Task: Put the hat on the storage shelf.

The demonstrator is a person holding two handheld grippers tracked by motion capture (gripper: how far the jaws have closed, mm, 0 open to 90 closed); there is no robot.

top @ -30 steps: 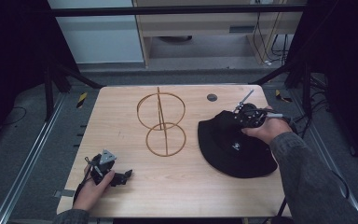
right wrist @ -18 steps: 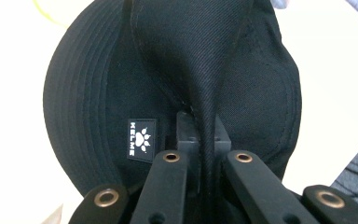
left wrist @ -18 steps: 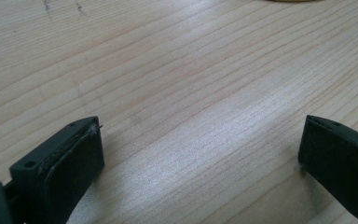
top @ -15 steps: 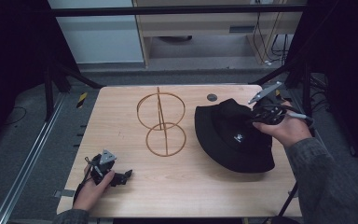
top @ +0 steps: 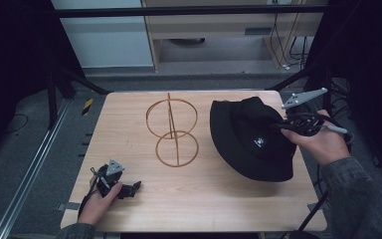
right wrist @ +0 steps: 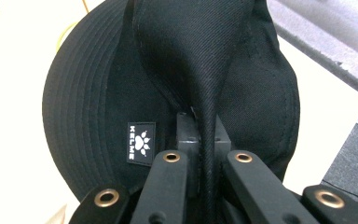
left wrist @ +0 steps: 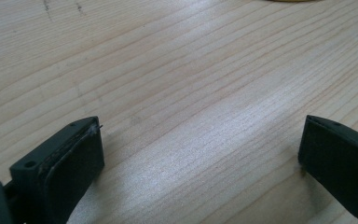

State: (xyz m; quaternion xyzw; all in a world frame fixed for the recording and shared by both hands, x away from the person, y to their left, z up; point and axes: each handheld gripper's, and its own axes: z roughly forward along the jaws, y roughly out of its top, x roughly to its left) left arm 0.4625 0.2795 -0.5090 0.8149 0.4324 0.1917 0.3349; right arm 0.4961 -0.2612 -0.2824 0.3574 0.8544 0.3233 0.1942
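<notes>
While the right gripper [top: 284,125] is pinching a fold of the black hat's [top: 248,137] crown, the hat is lying just right of the wire stand [top: 171,130]; the left gripper [top: 129,188], jaws wide and empty, is resting well apart, nearer the person.

A gold wire stand [top: 171,130] of two rings on a central rod stood on the wooden surface [top: 219,199], around eleven o'clock from its middle.
</notes>
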